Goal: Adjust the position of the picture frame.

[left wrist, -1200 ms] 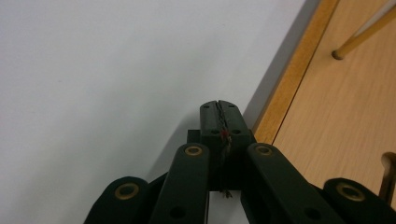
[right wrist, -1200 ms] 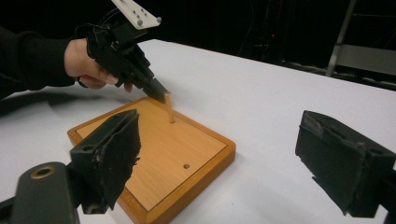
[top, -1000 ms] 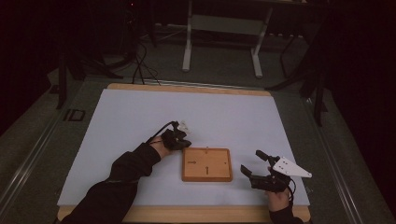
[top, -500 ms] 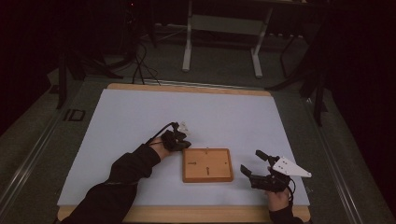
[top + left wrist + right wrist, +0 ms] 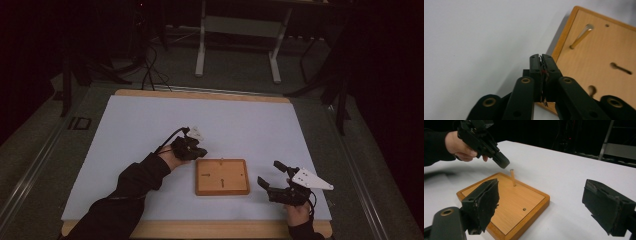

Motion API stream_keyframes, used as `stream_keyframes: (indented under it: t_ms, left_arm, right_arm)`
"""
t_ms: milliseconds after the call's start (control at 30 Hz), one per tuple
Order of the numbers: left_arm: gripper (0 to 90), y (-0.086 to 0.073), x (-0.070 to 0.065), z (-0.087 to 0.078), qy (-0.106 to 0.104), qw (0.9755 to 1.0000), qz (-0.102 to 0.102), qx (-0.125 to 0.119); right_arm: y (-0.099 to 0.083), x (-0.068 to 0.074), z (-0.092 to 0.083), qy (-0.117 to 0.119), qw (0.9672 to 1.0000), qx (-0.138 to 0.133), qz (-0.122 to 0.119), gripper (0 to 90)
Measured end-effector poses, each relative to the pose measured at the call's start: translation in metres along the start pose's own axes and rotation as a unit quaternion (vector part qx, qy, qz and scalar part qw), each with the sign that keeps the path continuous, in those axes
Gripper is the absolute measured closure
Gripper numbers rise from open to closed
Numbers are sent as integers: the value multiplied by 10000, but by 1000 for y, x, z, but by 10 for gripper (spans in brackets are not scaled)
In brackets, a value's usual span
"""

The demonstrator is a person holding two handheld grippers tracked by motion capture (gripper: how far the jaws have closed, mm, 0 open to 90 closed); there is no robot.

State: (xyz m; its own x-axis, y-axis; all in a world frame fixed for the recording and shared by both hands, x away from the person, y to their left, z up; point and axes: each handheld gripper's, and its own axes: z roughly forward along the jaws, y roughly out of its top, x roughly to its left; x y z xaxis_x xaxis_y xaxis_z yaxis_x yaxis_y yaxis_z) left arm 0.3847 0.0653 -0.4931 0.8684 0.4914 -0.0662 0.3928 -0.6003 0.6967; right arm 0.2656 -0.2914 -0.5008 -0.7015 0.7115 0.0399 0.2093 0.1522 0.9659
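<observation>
The left gripper [image 5: 499,160], jaws together and holding nothing, hangs near the thin peg [image 5: 512,177] and could knock it from the board [image 5: 506,202]. The right gripper [image 5: 277,180] waits, jaws apart.

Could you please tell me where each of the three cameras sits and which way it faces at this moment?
High view: fixed above the near side, looking forward and down on the white table; both forearms and tools enter from below.
Left gripper view: rides the left tool, looking down past its shut jaws at the wooden board.
Right gripper view: rides the right tool, looking level between its open jaws.
Shared: both gripper views show the board and its upright peg.
</observation>
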Motion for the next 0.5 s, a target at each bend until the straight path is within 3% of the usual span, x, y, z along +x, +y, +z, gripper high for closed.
stream_keyframes:
  t_ms: [233,467,500]
  left_arm:
    - [766,1,-12,-6,-376,9989,116,-236]
    - [719,2,-20,-4,-478,9985,206,-194]
    - [675,2,-21,-3,-487,9984,227,-170]
  right_arm:
    - [0,0,1,15,10000,8,-3,134]
    - [0,1,2,29,10000,18,-20,134]
    - [0,1,2,32,10000,21,-21,134]
